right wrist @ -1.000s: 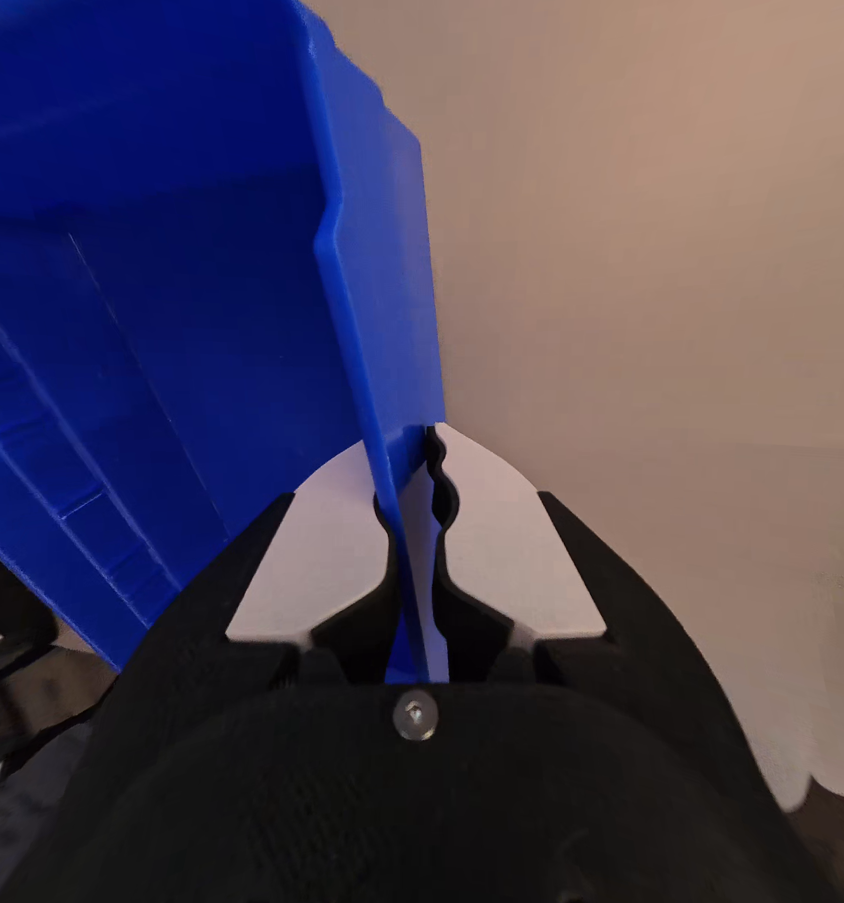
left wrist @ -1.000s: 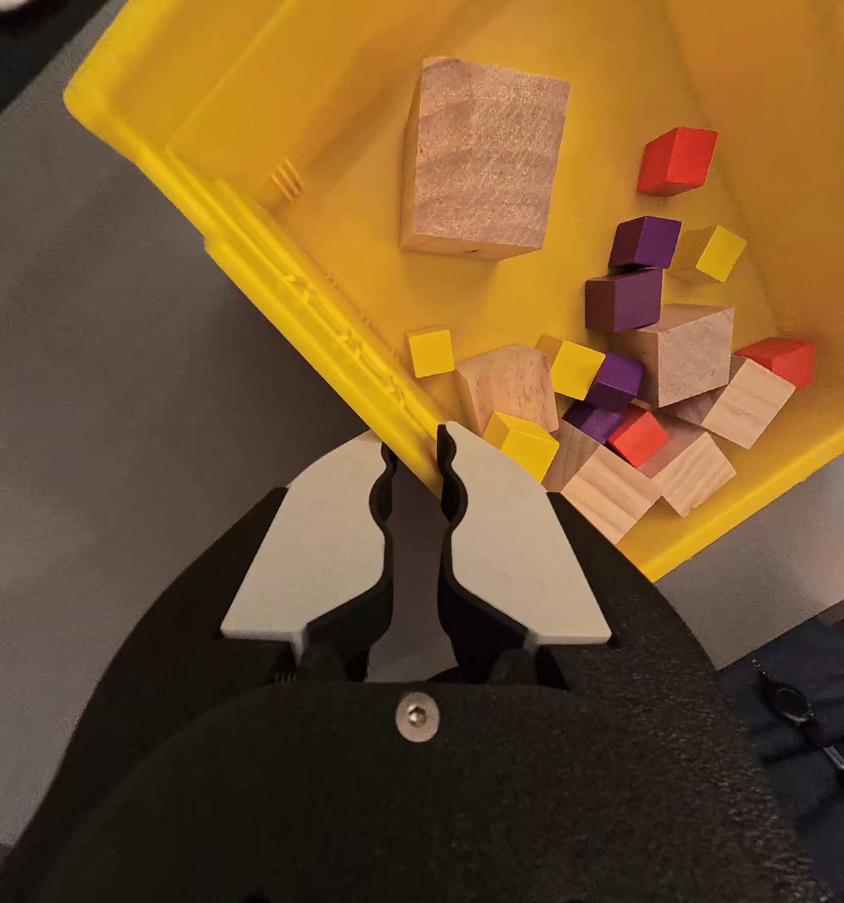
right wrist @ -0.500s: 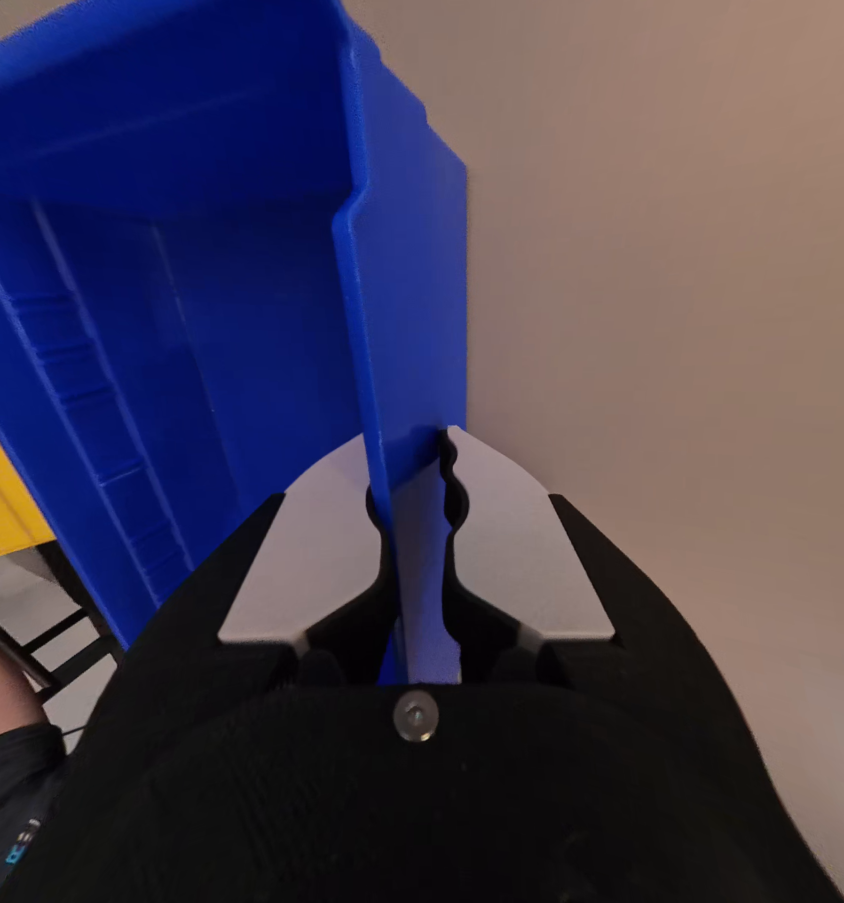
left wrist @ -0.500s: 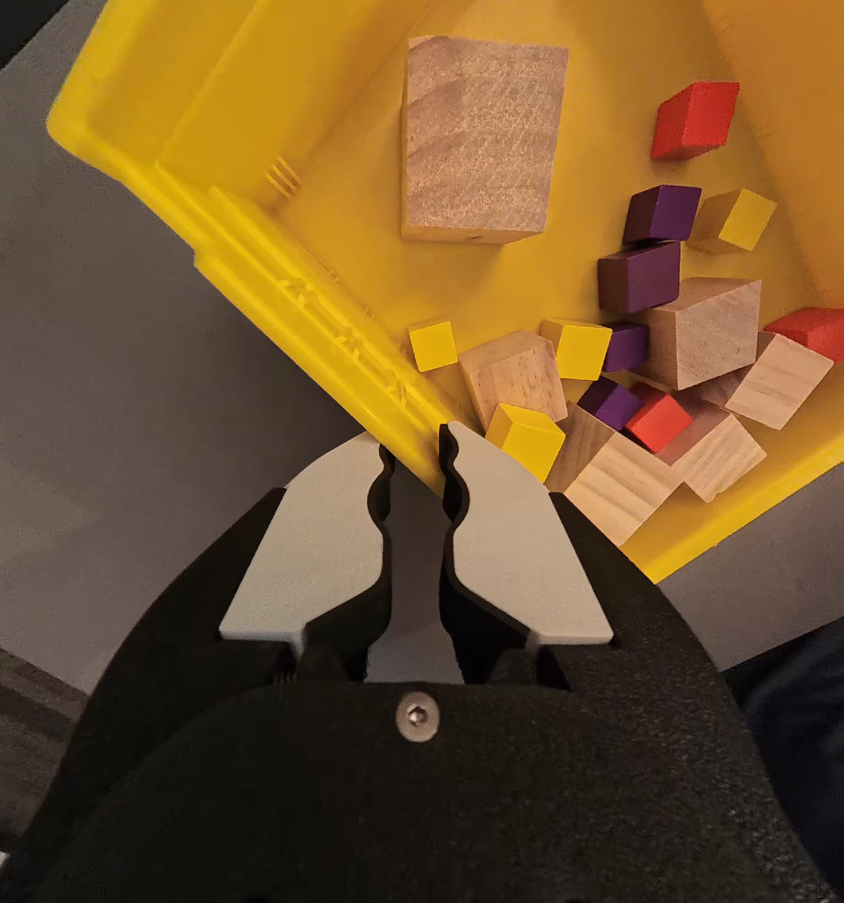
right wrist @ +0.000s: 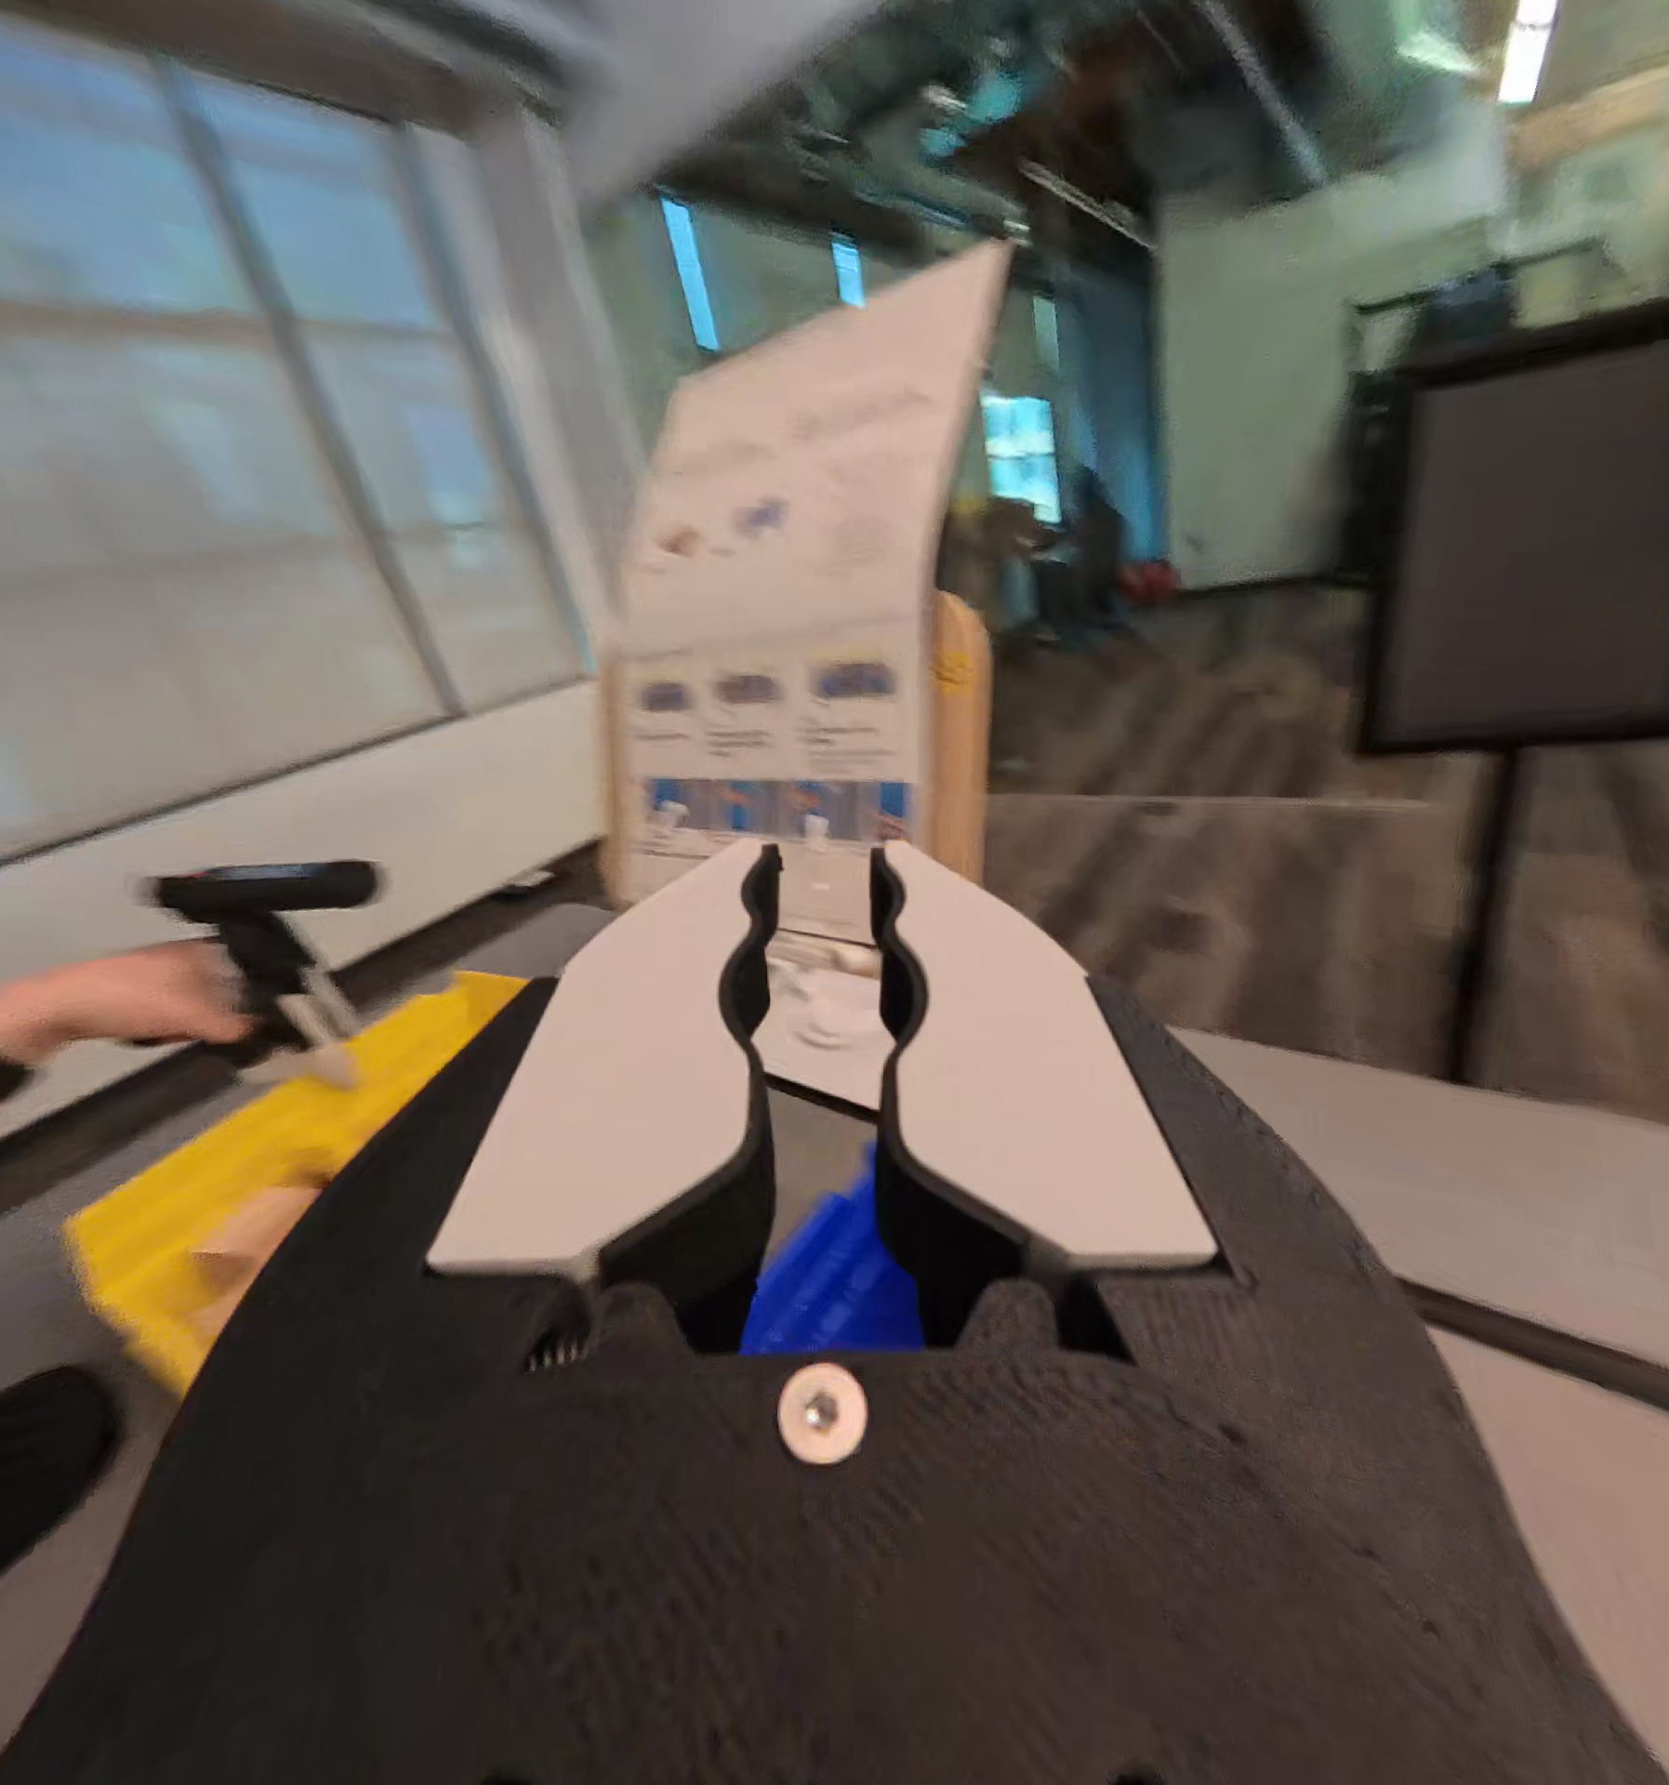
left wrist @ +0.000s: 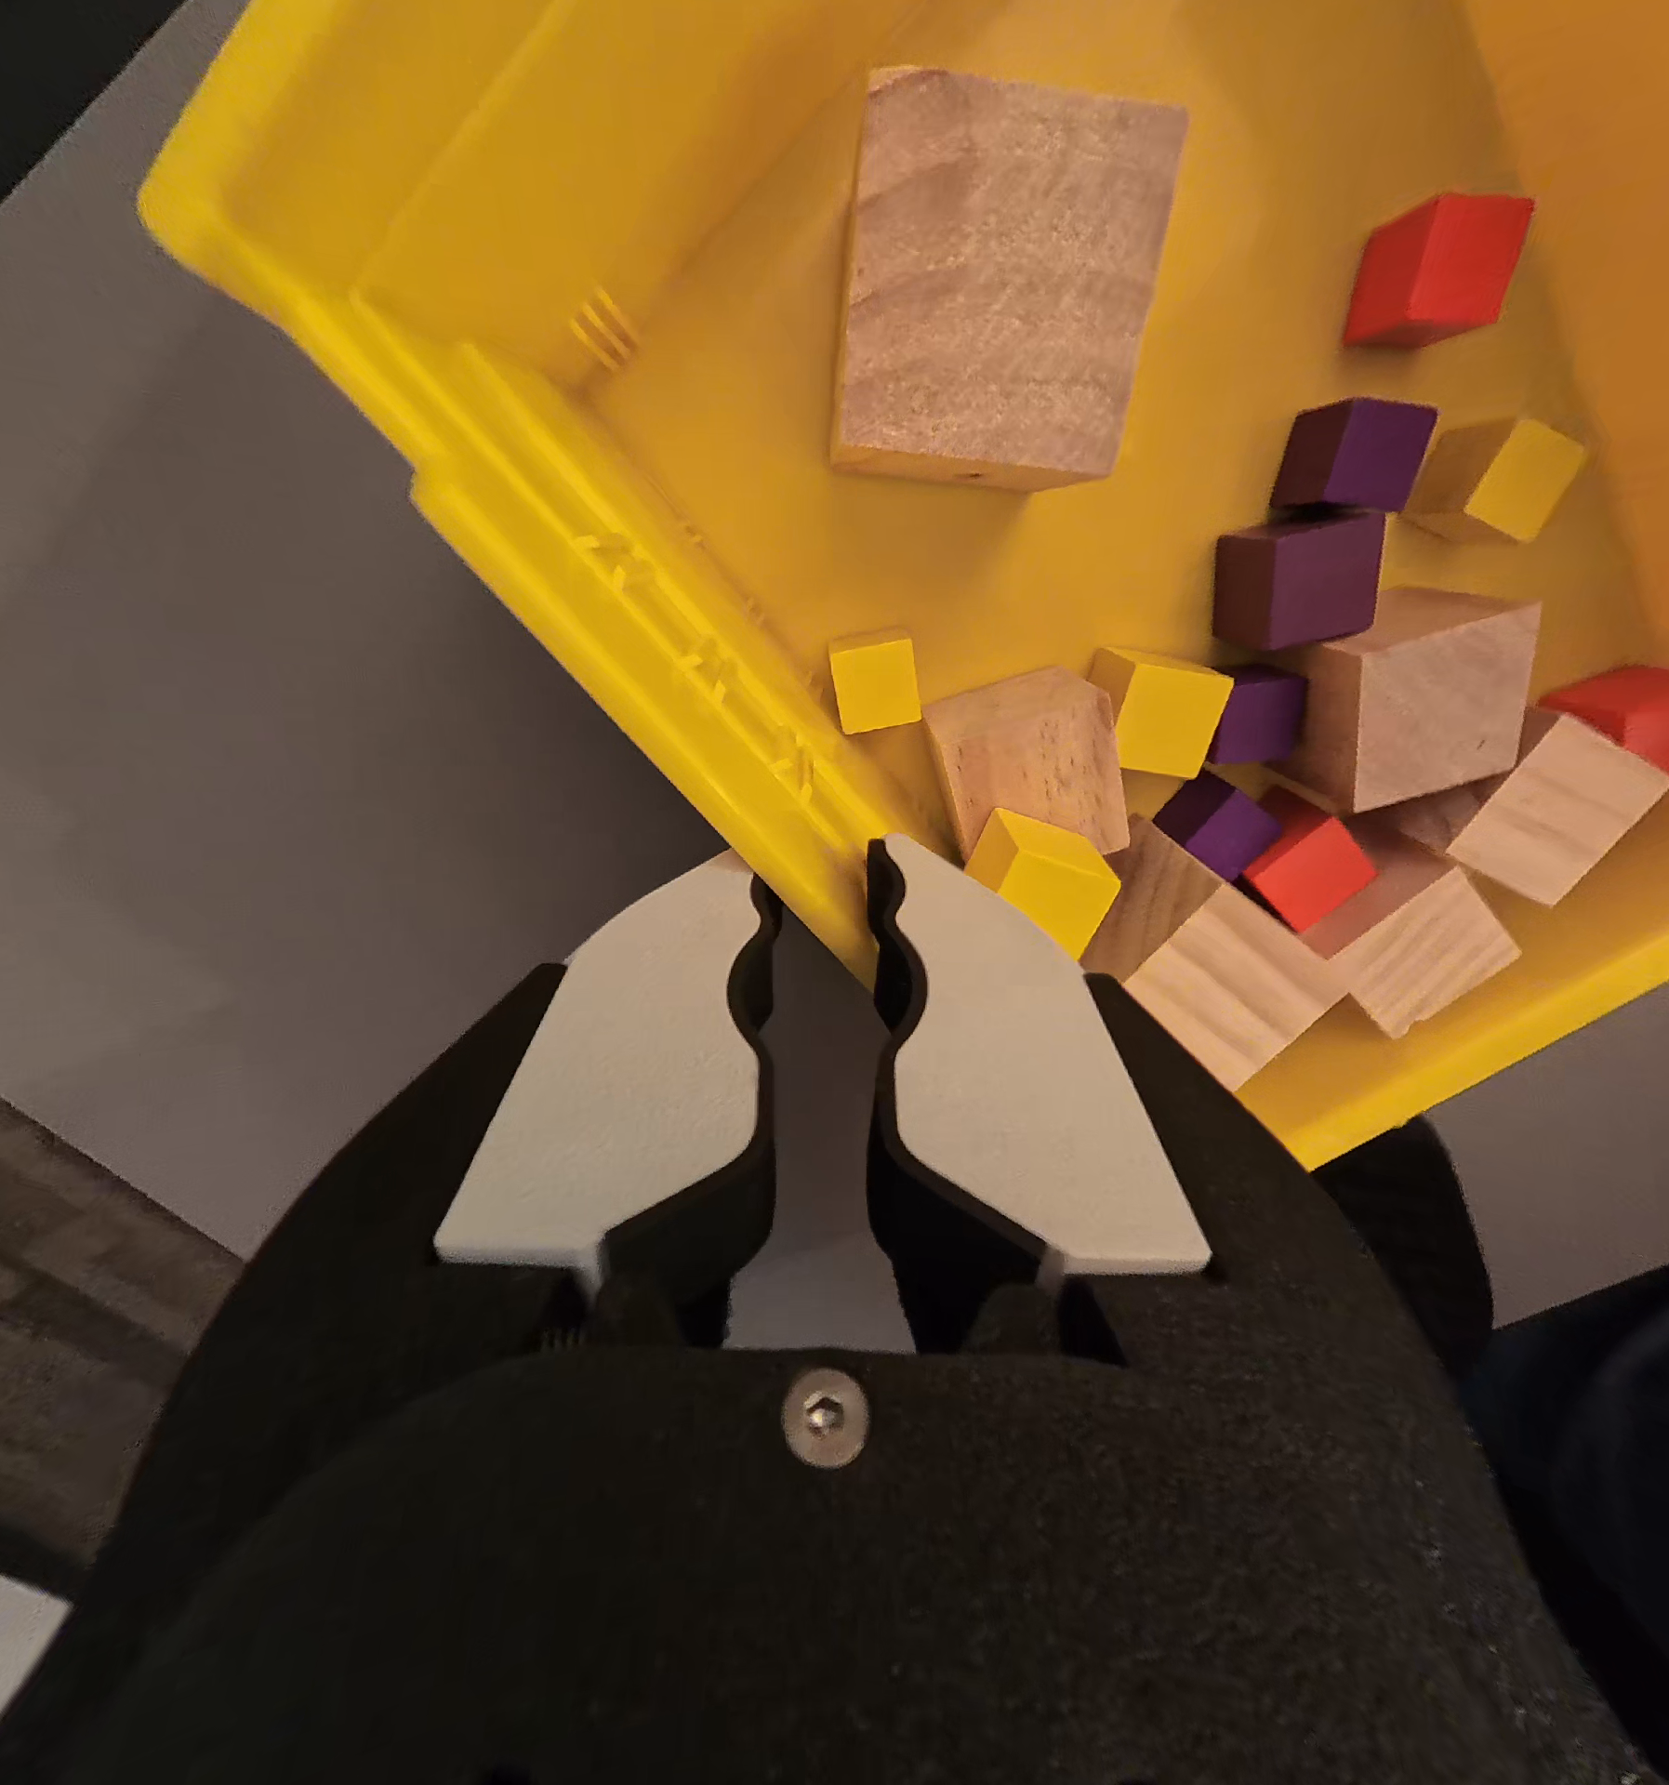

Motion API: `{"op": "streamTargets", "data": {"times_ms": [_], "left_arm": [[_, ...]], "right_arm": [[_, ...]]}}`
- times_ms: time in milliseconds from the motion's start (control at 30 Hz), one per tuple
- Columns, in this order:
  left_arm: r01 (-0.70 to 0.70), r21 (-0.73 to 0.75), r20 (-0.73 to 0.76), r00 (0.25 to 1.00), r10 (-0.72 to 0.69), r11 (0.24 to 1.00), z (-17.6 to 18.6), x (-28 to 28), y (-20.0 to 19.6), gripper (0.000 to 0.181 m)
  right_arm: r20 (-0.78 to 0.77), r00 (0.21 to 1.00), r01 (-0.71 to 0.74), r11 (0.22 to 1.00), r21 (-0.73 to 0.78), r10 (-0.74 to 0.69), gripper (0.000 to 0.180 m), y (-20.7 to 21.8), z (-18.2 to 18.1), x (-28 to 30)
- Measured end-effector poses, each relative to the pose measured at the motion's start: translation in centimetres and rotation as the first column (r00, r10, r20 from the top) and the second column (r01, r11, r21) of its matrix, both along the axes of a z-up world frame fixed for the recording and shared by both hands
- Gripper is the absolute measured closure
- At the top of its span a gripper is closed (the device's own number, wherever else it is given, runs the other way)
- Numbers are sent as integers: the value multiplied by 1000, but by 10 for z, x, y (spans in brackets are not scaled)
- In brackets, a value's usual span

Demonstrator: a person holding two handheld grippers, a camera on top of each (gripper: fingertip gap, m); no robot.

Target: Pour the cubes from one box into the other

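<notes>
In the left wrist view my left gripper (left wrist: 816, 860) is shut on the side wall of the yellow box (left wrist: 540, 502). Both pads press on the rim. The box holds a large wooden block (left wrist: 994, 280) and several small wooden, yellow, purple and red cubes (left wrist: 1294, 773), heaped in the corner near my fingers. In the right wrist view my right gripper (right wrist: 822, 860) is open, with nothing between the fingertips. A part of the blue box (right wrist: 835, 1275) shows low down behind the finger bases, apart from the pads. The yellow box (right wrist: 260, 1159) and the left gripper (right wrist: 328, 1053) show at the left.
A person's hand (right wrist: 86, 1005) holds the left gripper. A poster board (right wrist: 792, 599) stands at the far side of the grey table (right wrist: 1487, 1207). A dark screen on a stand (right wrist: 1545, 541) is at the right. The right wrist view is blurred.
My right gripper held the blue box's wall, then opened and let it go; its view has swung up to the room. My left gripper keeps its hold on the yellow box, which shifted slightly.
</notes>
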State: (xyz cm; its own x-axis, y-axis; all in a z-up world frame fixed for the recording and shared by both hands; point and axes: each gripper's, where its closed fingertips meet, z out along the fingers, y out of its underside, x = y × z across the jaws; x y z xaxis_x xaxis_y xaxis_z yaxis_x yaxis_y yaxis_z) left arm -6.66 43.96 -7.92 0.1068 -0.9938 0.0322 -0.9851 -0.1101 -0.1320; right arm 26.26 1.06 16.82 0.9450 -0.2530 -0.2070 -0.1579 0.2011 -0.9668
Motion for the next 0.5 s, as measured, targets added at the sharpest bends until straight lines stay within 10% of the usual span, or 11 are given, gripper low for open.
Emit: {"op": "streamTargets", "data": {"times_ms": [333,500], "left_arm": [[-395,-342,159,870,466,853,-1,-7,-20,164],[-404,-214,157,885,439,890,-9,-14,-20,172]], "right_arm": [[80,982,-162,982,-97,170,169,56,-22,-57],[43,958,-278,956,-94,283,171,72,-24,-88]]}}
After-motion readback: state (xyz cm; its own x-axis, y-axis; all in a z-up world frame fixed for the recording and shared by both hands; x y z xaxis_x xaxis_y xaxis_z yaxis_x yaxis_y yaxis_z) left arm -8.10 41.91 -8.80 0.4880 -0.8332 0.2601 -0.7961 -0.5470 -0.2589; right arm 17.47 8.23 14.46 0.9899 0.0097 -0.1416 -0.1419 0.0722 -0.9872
